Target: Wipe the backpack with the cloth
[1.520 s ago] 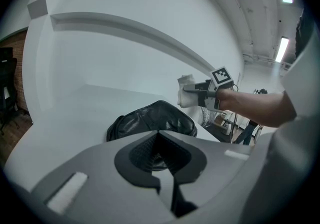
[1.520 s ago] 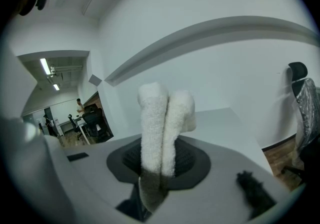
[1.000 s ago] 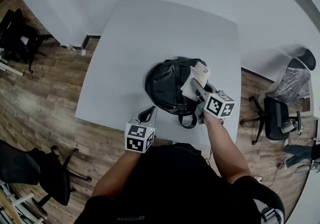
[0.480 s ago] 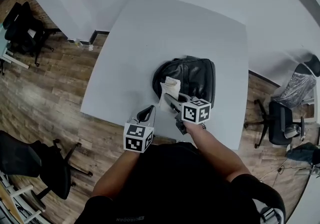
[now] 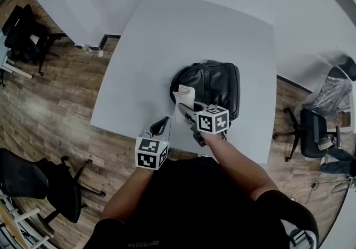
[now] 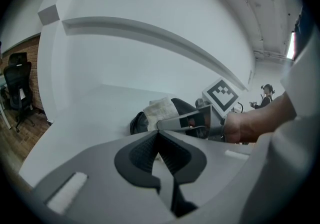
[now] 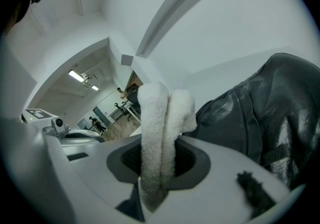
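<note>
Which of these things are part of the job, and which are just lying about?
Part of the job: backpack; cloth; right gripper, clamped on the cloth; table.
Lying about: chairs; left gripper, shut and empty.

From the person's head, one camera is looking steeply down on the table (image 5: pixel 167 36), the backpack (image 5: pixel 214 84) and both grippers. The camera on the left gripper (image 5: pixel 162 127) is facing across the table from farther back. The camera on the right gripper (image 5: pixel 182 109) is sitting close to the backpack. All three are sharing the backpack and cloth (image 5: pixel 183 96).
</note>
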Available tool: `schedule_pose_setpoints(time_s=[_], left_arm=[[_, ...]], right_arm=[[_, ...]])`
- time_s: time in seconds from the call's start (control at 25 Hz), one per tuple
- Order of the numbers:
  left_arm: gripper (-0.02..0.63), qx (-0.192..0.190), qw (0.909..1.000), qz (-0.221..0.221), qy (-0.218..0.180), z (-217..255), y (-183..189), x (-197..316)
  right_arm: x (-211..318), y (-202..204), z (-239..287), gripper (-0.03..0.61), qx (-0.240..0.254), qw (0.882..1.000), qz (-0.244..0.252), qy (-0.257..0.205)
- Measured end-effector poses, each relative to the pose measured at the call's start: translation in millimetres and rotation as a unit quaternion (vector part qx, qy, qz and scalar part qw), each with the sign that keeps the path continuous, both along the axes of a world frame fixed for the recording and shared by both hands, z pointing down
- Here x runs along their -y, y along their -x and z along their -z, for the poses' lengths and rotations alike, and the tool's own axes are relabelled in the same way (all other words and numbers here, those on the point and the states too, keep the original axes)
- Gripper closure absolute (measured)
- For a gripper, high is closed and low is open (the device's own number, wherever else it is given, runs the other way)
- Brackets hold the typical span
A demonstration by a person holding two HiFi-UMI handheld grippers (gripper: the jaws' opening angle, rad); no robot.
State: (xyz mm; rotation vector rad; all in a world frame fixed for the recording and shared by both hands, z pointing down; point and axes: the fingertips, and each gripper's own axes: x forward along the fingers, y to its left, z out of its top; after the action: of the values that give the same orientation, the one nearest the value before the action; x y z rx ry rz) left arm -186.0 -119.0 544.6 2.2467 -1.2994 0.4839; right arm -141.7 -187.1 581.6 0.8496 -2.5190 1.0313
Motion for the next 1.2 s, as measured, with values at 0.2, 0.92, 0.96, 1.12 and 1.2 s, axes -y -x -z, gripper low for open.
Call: schedule_pose_setpoints(time_s=[0.2, 0.92, 0.96, 1.12, 1.2], left_arm=[[0.607, -0.003, 1.0000, -0.007, 0.000, -2, -5, 0], [0.607, -0.005, 0.9993, -0.038, 0.000, -3, -44, 1], [0.607, -0.005, 0.9992, -0.040, 0.000, -3, -48, 1], [0.607, -0.006, 0.9989, -0.047, 0.002, -4, -63, -1], [0.607, -0.007, 0.9987, -0.050, 0.003, -5, -70, -2]], right_arm=[[-11, -5, -1, 0.485, -0.020, 1.000, 0.019, -0.013], [-22, -67, 12, 0.485, -0.037, 0.999, 0.004, -0.031], [-23, -72, 13, 0.485, -0.039, 0.999, 0.003, -0.033], [-25, -88, 17, 0.485, -0.047, 0.998, -0.002, -0.037], [-25, -97, 18, 0.485, -0.049, 0.998, -0.004, -0.039]])
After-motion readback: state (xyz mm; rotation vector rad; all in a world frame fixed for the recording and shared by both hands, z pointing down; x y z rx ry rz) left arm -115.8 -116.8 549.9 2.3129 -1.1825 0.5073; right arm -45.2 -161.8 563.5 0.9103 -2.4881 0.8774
